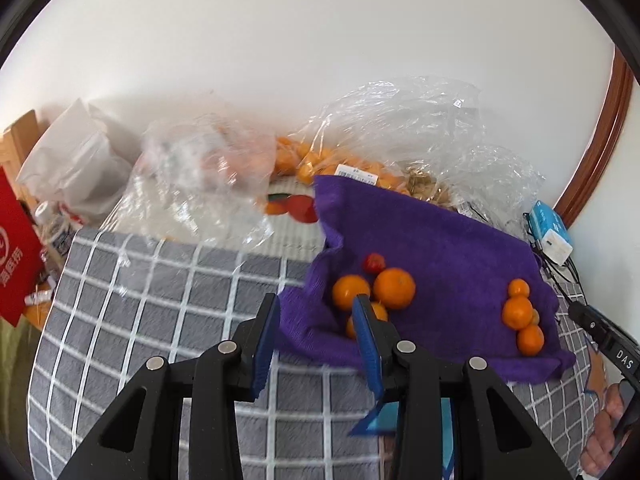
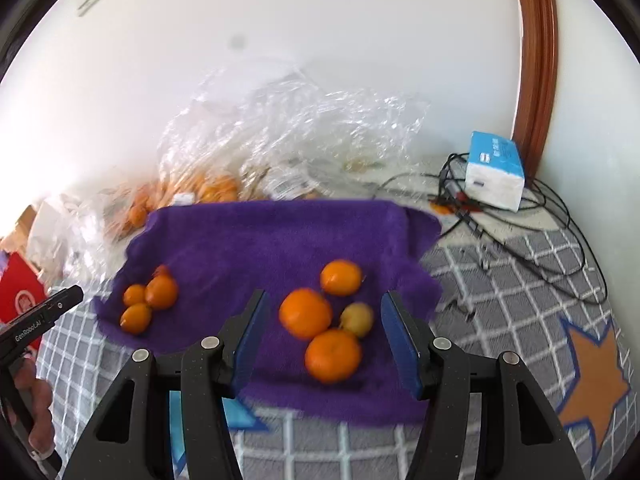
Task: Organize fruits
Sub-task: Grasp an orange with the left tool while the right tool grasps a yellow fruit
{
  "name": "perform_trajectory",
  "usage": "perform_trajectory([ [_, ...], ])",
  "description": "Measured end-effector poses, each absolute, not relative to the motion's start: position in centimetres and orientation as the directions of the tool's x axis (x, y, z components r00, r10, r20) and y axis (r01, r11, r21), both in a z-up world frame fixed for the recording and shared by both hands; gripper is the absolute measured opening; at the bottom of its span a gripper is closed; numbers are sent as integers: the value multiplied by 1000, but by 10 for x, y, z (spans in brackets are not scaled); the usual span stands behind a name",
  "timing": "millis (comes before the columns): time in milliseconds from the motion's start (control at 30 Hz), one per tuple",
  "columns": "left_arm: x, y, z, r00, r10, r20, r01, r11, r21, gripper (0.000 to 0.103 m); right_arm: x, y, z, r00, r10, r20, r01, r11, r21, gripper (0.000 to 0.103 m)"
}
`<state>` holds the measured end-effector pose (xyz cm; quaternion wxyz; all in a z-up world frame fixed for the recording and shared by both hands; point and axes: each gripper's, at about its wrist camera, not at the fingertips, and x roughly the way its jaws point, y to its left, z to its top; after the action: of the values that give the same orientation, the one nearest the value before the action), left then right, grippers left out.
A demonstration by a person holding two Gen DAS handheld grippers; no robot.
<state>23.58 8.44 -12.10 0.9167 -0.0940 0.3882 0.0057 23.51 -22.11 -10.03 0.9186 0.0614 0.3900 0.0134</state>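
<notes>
Right tongs [image 2: 322, 344], wide open and empty at lower centre over the purple towel [image 2: 256, 240], should straddle one orange [image 2: 305, 313] squarely before closing, while left tongs [image 1: 316, 332] gape empty.

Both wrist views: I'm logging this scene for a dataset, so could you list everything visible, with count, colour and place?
purple towel: one, spread on the checked cover
oranges: about seven, orange, two clusters on the towel
yellowish fruit: one, in the right cluster
small red fruit: one, in the left cluster
clear plastic bags: several, holding more orange fruit, behind the towel
grey checked cover: one, white lines, under everything
tissue pack: one, blue and white, far right
black cables: a tangle, beside the pack
red bag: one, far left
left gripper: black, blue pads, open
right gripper: black, blue pads, open
</notes>
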Motion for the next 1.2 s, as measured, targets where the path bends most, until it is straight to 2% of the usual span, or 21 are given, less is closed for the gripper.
perform_trajectory([
  [100,210,97,-124,698,-75,-713,-81,980,-182,36,218,-207,-107,664,113,-739,-8,989,145,58],
  [233,183,108,-134,696,-40,-717,-82,987,-135,35,197,-179,-123,634,145,-760,-47,988,150,57],
  [400,159,129,-149,681,-33,-731,-96,986,-134,37,169,-132,-145,602,177,-779,-128,984,125,52],
  [500,151,141,-159,668,-41,-743,-110,982,-153,41,160,-109,-156,591,202,-781,-171,978,124,51],
  [833,133,187,-170,664,-55,-746,-168,961,-220,42,151,-61,-178,547,268,-793,-227,959,168,50],
  [867,132,189,-170,665,-56,-745,-171,959,-224,42,152,-58,-181,547,259,-796,-225,961,159,44],
  [900,132,191,-170,665,-52,-745,-175,959,-223,42,153,-55,-184,544,248,-802,-222,964,147,32],
  [933,131,191,-170,664,-47,-746,-178,959,-219,42,155,-52,-187,544,235,-806,-218,967,136,29],
  [1200,134,158,-175,651,-76,-755,-128,970,-208,42,140,-73,-173,601,218,-769,-208,972,113,27],
])
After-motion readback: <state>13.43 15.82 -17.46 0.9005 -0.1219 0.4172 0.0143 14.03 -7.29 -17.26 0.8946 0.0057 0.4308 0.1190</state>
